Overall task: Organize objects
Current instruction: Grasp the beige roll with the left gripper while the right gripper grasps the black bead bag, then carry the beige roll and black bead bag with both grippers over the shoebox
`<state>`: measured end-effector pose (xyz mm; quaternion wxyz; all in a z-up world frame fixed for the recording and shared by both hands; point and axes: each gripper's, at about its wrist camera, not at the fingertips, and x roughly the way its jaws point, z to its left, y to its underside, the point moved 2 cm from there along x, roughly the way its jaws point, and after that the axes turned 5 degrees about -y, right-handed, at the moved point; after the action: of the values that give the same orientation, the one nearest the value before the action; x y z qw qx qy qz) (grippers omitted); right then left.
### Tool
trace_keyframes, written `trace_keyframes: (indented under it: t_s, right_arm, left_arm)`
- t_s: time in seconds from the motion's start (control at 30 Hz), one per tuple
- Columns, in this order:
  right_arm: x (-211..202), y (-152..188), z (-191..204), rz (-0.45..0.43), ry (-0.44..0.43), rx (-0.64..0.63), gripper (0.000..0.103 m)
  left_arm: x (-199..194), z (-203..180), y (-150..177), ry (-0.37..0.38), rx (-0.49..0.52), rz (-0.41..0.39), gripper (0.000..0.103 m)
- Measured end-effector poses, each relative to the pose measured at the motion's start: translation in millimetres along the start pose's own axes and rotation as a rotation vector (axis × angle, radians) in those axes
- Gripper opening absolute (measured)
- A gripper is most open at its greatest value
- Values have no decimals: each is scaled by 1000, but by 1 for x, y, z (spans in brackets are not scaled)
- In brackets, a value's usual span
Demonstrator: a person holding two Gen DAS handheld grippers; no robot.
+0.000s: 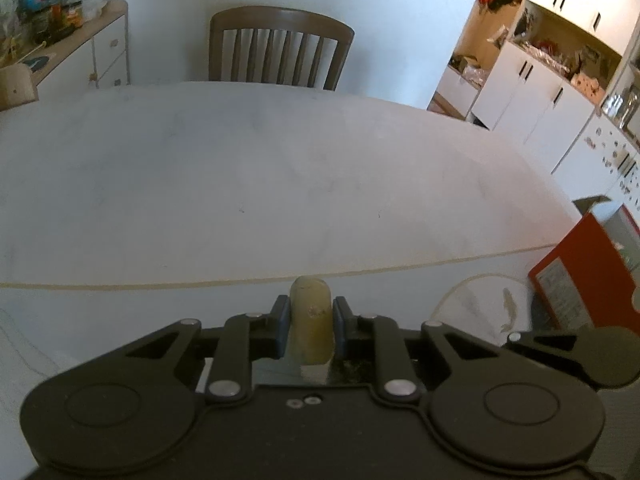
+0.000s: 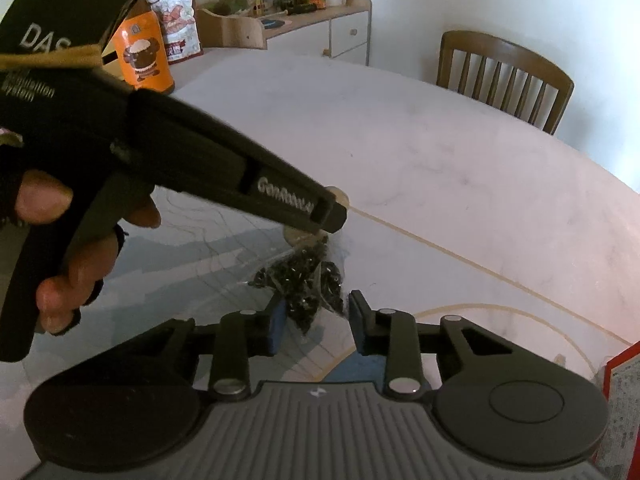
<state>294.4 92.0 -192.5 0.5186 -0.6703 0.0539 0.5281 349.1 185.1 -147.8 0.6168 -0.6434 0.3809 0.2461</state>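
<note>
Clear bag of small dark pieces (image 2: 308,284) hangs from a pale cork-like stopper (image 1: 311,320) — my left gripper (image 1: 310,322) is clamped on that stopper, over the white table (image 1: 240,160). Bag looks light, floppy, slippery; best taken near the neck, I judge. My right gripper (image 2: 316,326) is parted around the bag's lower edge, not pinching. Orange bottle (image 2: 144,56) and red box (image 1: 588,272) stand well apart; chair (image 1: 280,48) beyond.

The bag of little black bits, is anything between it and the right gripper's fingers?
Nothing visible. The bag of black bits hangs from the left gripper, right at the open right gripper, with a clear gap between its blue pads.
</note>
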Motion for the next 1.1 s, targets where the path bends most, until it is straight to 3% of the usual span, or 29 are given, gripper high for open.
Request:
trace_keyframes:
  t_s: [0.33, 0.7, 1.1]
  right_arm:
    - [-29, 8, 10, -28, 0, -48, 24]
    - [-45, 57, 12, 44, -31, -16, 23]
    - [-104, 59, -21, -18, 36, 114, 23]
  left_arm:
    - [-19, -5, -4, 51, -42, 1, 20]
    - [-14, -25, 40, 40, 2, 81, 20]
    - [-43, -52, 42, 27, 55, 70, 20]
